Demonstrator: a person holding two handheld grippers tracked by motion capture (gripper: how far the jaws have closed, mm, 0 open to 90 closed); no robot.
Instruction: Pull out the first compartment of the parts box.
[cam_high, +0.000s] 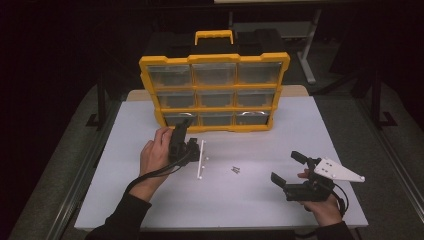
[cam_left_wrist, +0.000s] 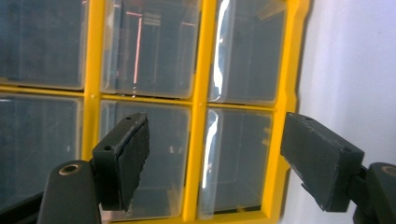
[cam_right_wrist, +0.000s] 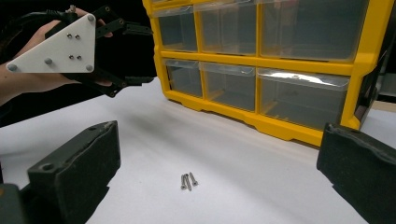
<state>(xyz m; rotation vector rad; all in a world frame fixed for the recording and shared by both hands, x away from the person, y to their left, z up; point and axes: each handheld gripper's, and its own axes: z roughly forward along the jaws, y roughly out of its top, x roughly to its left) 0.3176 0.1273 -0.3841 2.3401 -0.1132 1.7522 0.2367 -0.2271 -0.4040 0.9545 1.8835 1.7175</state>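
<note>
Screws (cam_right_wrist: 187, 181), three small silvery metal ones, lie untouched mid-table before the closed yellow-framed clear-drawer organizer (cam_high: 215, 90); we hold our left gripper (cam_high: 186, 126) apart at its bottom drawers, right gripper (cam_high: 286, 167) apart.

Plastics, metal & matt pads round the yellow organiser

We see the organiser (cam_high: 214, 92) w/ a glossy yellow plastic frame & clear, shiny plastic drawers (cam_right_wrist: 302, 95) catching glare; the table (cam_high: 250, 200) under it looks matt white & smooth. In front of it, small screws (cam_right_wrist: 187, 181) look like bright metal. Left gripper (cam_left_wrist: 212, 156) & right gripper (cam_right_wrist: 217, 182) pads are matt black, slightly rough, rubbery-looking; the plate (cam_high: 337, 170) to the organiser's front right is smooth white plastic.
</note>
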